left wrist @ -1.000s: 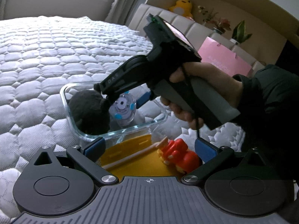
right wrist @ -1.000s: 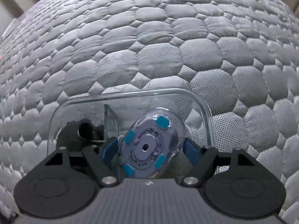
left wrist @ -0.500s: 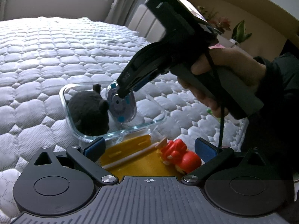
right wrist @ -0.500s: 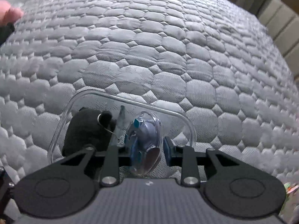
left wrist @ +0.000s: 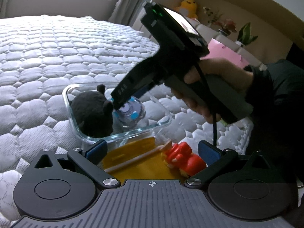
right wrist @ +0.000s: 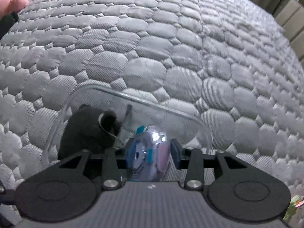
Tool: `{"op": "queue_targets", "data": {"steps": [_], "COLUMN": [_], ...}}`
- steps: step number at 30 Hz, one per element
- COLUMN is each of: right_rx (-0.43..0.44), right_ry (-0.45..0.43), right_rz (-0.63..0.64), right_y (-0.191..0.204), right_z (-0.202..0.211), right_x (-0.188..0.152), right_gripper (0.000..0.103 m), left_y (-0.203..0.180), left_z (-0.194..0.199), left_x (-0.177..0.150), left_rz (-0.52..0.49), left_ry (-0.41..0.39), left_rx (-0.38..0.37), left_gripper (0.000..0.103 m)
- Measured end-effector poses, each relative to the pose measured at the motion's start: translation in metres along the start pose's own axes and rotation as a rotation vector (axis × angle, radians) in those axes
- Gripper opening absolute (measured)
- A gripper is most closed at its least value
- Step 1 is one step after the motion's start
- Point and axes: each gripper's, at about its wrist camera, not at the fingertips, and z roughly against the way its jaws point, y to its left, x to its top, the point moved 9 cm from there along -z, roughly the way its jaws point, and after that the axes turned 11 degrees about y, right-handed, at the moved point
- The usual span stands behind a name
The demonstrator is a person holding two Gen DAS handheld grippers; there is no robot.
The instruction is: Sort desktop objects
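Clear mouse, see-thru shell w/ blue pads, sits between my right claw's fingers, turned on edge, underside facing the left finger. Both blue pads press its sides: right claw is clamped on it. It hangs inside the glass container, just past my fingertips, low over the floor; can't tell if it touches the glass. From left wrist cam same mouse shows at the tip of the right claw, which slants down into the container from upper right.

Black plush toy to left of the mouse, same container, touching or nearly; metal ring on it. In left cam the plush fills the container's near-left end.

My left claw: fingers spread wide, nothing between the pads. Hovers over yellow tray, just ahead and below. On it a red toy nr my right finger, and a pale stick lying diagonal.

All on quilted bedspread.
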Motion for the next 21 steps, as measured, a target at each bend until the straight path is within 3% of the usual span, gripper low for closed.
{"op": "queue_targets", "data": {"steps": [5, 8, 13, 21], "right_rx": [0.069, 0.118, 0.077, -0.365], "right_ry": [-0.014, 0.06, 0.057, 0.028], "right_rz": [-0.028, -0.022, -0.036, 0.137], "right_y": [-0.007, -0.008, -0.007, 0.02], "right_z": [-0.007, -0.019, -0.02, 0.001], "right_x": [-0.003, -0.009, -0.019, -0.018], "right_gripper": [0.061, 0.065, 0.065, 0.065], "left_y": [0.0, 0.001, 0.002, 0.001], "left_z": [-0.001, -0.003, -0.003, -0.001], "left_x": [0.0, 0.0, -0.001, -0.002], "left_rz": [-0.002, 0.002, 0.004, -0.003], "left_ry": [0.008, 0.011, 0.011, 0.008], "left_rx": [0.006, 0.008, 0.003, -0.003], "left_gripper": [0.103, 0.103, 0.103, 0.103]}}
